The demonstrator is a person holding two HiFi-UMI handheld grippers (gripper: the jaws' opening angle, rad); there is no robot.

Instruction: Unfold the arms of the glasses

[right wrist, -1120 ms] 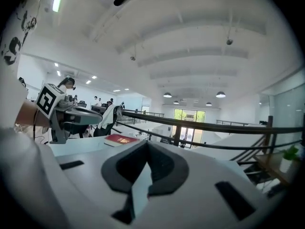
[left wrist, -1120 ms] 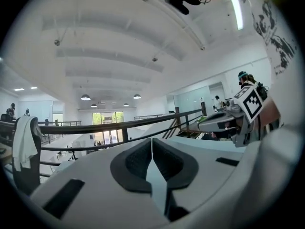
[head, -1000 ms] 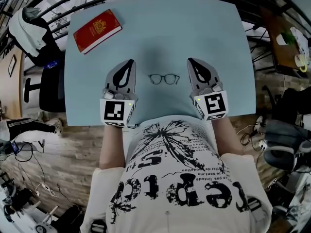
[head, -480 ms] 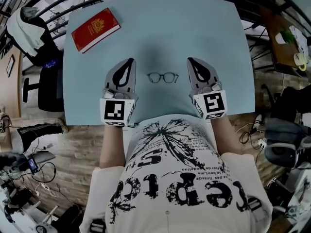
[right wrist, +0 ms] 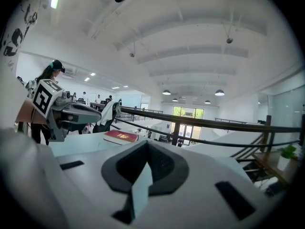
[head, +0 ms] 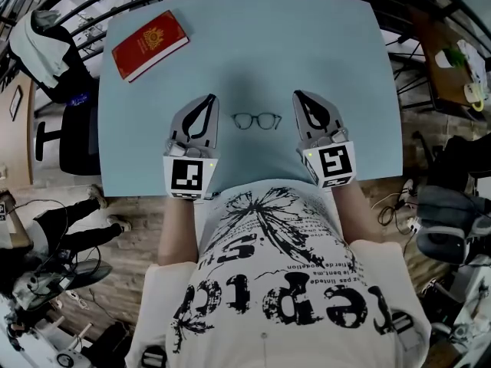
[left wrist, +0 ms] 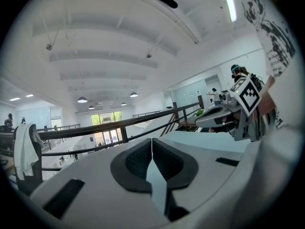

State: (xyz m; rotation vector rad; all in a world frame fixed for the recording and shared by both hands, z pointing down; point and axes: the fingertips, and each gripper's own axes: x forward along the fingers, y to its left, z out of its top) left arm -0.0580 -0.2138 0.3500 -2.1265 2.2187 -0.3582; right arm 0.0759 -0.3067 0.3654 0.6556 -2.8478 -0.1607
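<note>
Claws first: my left claw (head: pixel 207 102) has its jaws pressed together with nothing between them, and my right claw (head: pixel 301 100) is the same, closed and empty. Both point away from me over the pale blue counter (head: pixel 330 44).

The glasses (head: pixel 257 121) lie flat on that counter between the two claws. My left claw is just to the left of the glasses and my right claw just to their right, and neither touches them. The frame is thin and dark with round lenses. Its arms are too small for me to make out, so I judge them folded behind the front. A red booklet (head: pixel 150 46) lies well beyond the glasses to the far left and plays no part.

I read this as the start of the job, lined up on either side with no grip taken. Next, I think both claws must open. One should pinch the front of the frame by a rim to steady it. The other should catch the tip of an arm and swing it outward about its hinge, gently, since so light a frame could skid on the smooth counter.
</note>
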